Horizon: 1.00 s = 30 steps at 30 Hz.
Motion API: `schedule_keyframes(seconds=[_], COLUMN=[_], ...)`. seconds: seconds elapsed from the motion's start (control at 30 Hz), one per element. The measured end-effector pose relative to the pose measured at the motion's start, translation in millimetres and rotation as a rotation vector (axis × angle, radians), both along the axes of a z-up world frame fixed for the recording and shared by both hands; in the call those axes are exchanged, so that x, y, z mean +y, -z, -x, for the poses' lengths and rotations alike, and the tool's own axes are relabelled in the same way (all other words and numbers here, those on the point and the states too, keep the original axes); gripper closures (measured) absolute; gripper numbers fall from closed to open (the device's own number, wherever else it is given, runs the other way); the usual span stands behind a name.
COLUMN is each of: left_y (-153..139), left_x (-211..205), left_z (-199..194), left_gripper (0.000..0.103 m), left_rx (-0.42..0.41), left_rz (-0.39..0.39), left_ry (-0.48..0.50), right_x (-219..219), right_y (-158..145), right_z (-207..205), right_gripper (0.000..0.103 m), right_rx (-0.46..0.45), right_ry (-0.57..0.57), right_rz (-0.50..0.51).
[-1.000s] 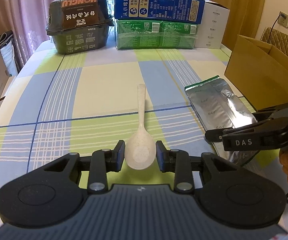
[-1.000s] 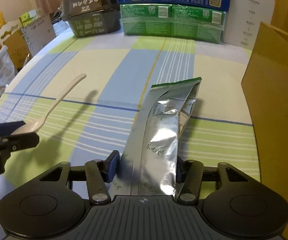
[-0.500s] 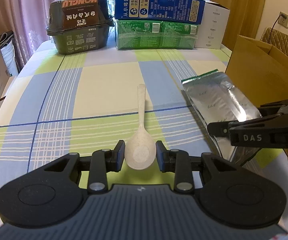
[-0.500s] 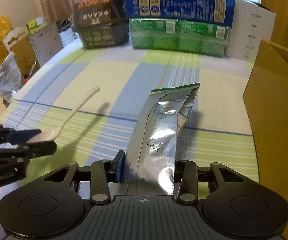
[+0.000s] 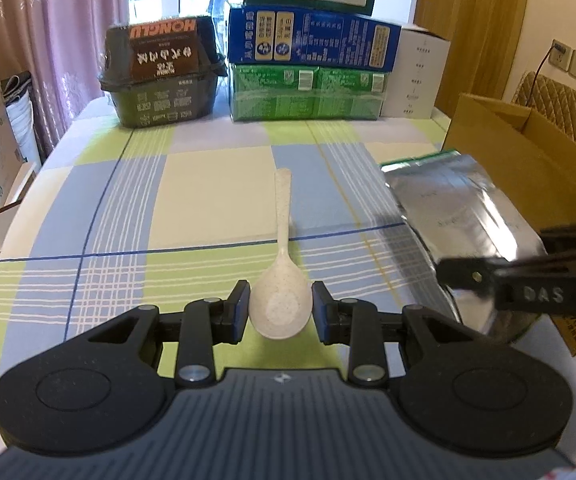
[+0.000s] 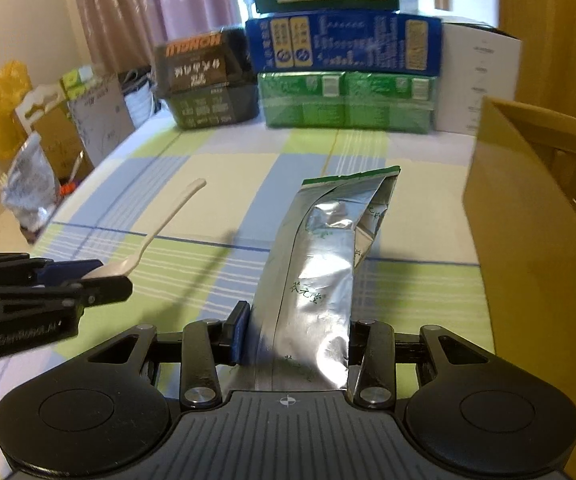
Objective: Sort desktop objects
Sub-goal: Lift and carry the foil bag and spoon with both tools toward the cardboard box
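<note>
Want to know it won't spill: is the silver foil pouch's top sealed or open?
Appears sealed: the foil pouch ends in a flat, green-edged strip with no visible gap, as the right tool holds it lifted. Contents cannot be seen.

Spoon [image 5: 281, 304] raised over the bench [image 5: 208, 184], bowl end clamped in the left claw [image 5: 280, 312], handle aimed at the far boxes. To its right, pouch [image 6: 320, 280] gripped at its near end by the right claw [image 6: 296, 340], lifted, just beside the cardboard box [image 6: 528, 216] at the right edge. Along the far edge: tub [image 5: 162, 76] at left, stacked cartons [image 5: 308, 68] right of it.
</note>
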<state>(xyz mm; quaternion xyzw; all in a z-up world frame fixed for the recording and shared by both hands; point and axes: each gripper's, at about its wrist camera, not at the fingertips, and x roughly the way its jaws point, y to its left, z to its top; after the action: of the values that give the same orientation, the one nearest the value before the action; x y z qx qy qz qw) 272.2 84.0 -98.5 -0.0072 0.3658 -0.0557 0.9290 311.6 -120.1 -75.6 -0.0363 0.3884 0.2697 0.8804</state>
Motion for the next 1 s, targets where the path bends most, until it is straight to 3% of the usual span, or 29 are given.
schedule_keyframes(seconds=[0.3,0.57,0.73,1.0], left_y=[-32,-67,-92,-119], left_x=[-17,-47,-60,-89], left_z=[38,76,102,142], left_gripper=[0.076,0.076,0.076,0.076], left_rx=[-0.057,-0.111,-0.138,-0.15], left_rz=[0.059,0.062,0.117,0.108], left_ry=[-0.012,0.001,0.002,0.011], right_x=[-41,-69,-89,-122], right_y=[-22,-60,-85,-114], right_z=[51,88,109,136], right_gripper=[0.065,0.065,0.065,0.065], right_rx=[-0.033,-0.078,-0.098,-0.113], right_ry=[0.04,0.059,0.065,0.064], right_rz=[-0.005,-0.007,-0.026,-0.039])
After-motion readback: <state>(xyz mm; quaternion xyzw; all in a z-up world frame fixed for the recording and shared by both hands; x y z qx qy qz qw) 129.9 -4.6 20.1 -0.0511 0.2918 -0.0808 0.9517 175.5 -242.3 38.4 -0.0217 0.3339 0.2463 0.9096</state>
